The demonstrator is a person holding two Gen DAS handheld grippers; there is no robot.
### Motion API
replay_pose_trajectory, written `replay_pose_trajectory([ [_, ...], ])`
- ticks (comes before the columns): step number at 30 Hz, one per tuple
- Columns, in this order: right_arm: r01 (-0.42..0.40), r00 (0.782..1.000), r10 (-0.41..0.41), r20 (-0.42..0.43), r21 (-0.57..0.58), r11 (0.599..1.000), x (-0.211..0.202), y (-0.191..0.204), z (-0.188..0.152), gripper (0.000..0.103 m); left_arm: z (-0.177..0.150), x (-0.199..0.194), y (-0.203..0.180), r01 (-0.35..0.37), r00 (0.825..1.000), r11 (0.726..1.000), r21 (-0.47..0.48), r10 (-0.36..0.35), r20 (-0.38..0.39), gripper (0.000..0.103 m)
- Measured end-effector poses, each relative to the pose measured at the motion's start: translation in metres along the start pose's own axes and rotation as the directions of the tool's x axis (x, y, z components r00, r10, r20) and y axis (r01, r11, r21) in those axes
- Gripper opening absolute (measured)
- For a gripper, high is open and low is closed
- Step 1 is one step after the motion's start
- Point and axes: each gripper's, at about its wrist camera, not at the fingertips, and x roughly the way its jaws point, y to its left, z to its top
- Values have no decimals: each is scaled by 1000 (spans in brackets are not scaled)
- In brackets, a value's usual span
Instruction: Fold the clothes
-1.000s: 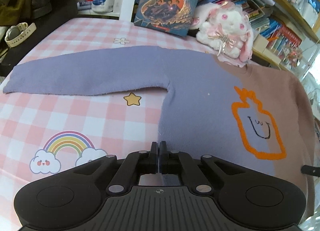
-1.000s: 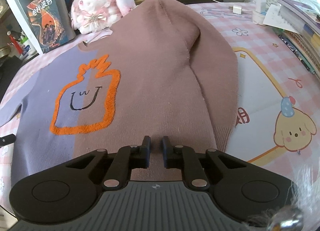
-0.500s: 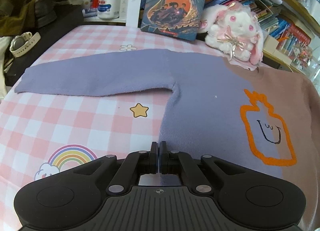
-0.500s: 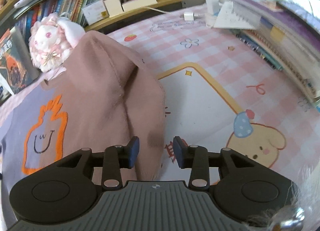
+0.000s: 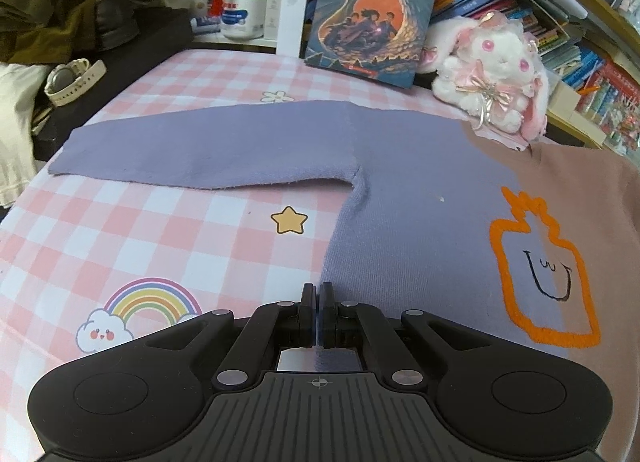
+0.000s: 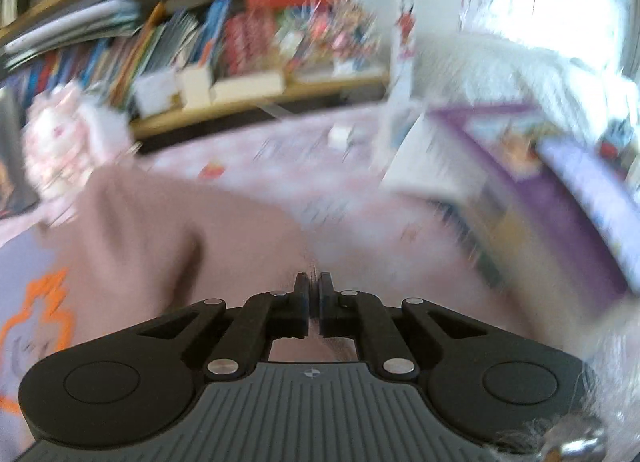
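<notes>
My left tongs (image 5: 319, 294) stay pinched on the lilac hem of the sweater (image 5: 420, 197), spread flat on the checked tabletop (image 5: 160, 229). My right tongs (image 6: 314, 286), gaping a moment ago, have just been closing and now grip its pink fabric, blurred.

this looks like a bedroom or a study corner in a home. a soft cloth (image 5: 168, 246) with pink squares, a rainbow (image 5: 154, 300) and a star (image 5: 289, 220) covers the top. wooden shelves (image 6: 256, 95) full of books stand at the back, though that view is blurry. a fluffy toy bunny (image 5: 492, 73) sits by a big storybook (image 5: 374, 9). pens stand in a tub (image 5: 242, 11), and a watch (image 5: 74, 81) lies at the side.
</notes>
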Motion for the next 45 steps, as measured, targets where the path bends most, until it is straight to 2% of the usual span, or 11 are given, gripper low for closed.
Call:
replay_pose_trajectory([
  [8, 165, 986, -165, -1, -88, 982, 67, -18, 39, 7, -7, -6, -3, -43, 999, 998, -39, 43, 3, 0],
  [11, 201, 979, -203, -24, -65, 977, 76, -24, 33, 38, -12, -8, -5, -60, 998, 997, -49, 60, 1, 0],
  [12, 174, 984, -175, -19, -54, 983, 73, -22, 29, 43, -12, -9, -6, -64, 998, 997, -52, 64, 1, 0],
  [16, -29, 998, 26, -64, -46, 999, 56, 1, 8, 43, -14, -9, -8, -76, 997, 995, -63, 77, 1, 0],
  [18, -167, 978, 161, -132, -43, 985, 43, 17, -9, 42, -13, -8, -8, -78, 997, 994, -70, 78, -2, 0],
  [21, -325, 922, 309, -233, -34, 945, 23, 40, -38, 40, -13, -7, -8, -77, 997, 995, -67, 77, -2, 0],
  [25, -379, 885, 358, -299, -14, 925, -3, 56, -69, 40, -10, -5, -7, -62, 998, 997, -39, 62, -2, 0],
  [27, -375, 880, 360, -310, 13, 927, -12, 59, -79, 39, -8, -3, -5, -51, 999, 998, -25, 51, -1, 0],
  [32, -345, 892, 327, -311, -3, 939, -20, 77, -90, 34, -5, -2, 8, -36, 999, 999, -12, 37, 3, 0],
  [37, -316, 917, 290, -275, -55, 947, -20, 96, -100, 11, -8, -5, 28, -5, 1000, 999, -52, 4, -16, 0],
  [45, -227, 945, 213, -247, -29, 973, -20, 106, -98, 11, -12, -19, 24, 128, 992, 991, -26, -128, -15, 14],
])
